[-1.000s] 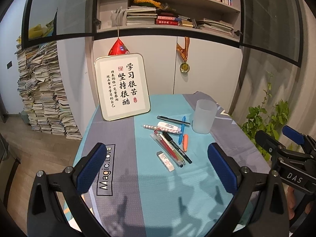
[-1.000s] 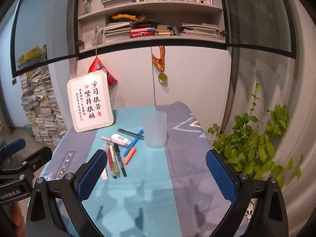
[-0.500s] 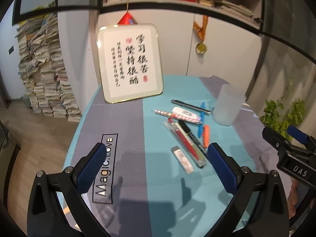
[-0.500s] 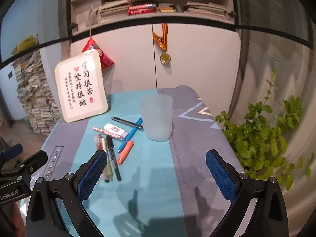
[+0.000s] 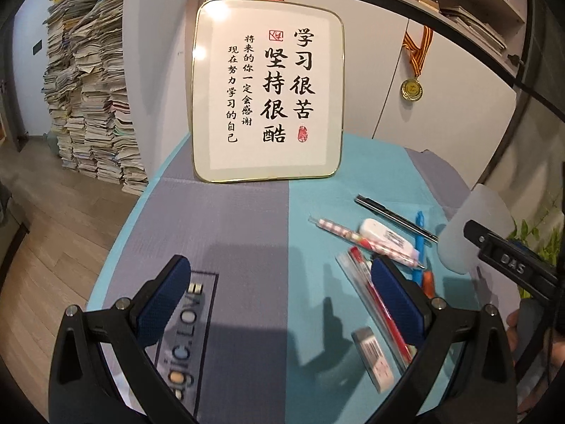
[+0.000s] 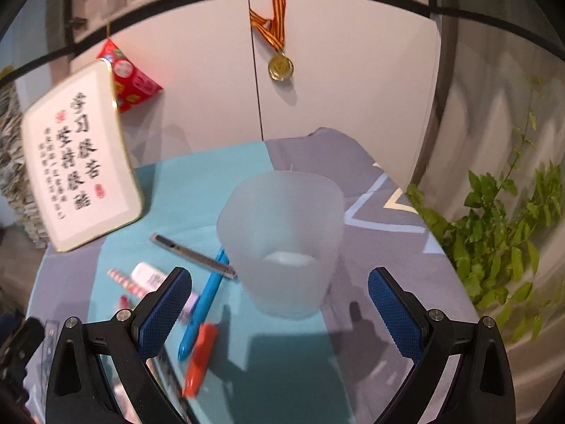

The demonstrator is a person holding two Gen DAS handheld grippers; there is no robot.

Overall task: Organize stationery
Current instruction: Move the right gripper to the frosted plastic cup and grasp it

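A frosted plastic cup (image 6: 282,240) stands upright on the table, straight ahead of my open right gripper (image 6: 279,311) and just beyond its fingertips. Left of the cup lie a blue pen (image 6: 203,304), an orange marker (image 6: 199,360) and a dark pen (image 6: 192,256). In the left wrist view a red pen (image 5: 379,304), a white eraser (image 5: 372,357), a white correction tape (image 5: 385,236) and a striped pencil (image 5: 339,229) lie by the right finger of my open left gripper (image 5: 282,300). The cup (image 5: 473,229) is partly hidden by the other gripper's body.
A framed calligraphy board (image 5: 268,95) leans against the cabinet at the table's back. A medal (image 6: 280,67) hangs on the cabinet door. Stacks of papers (image 5: 88,106) stand on the floor to the left, a green plant (image 6: 501,233) to the right.
Both grippers have moved forward and lower toward the table. The cup now fills the middle of the right wrist view, and the pens sit close to the left gripper's right finger.
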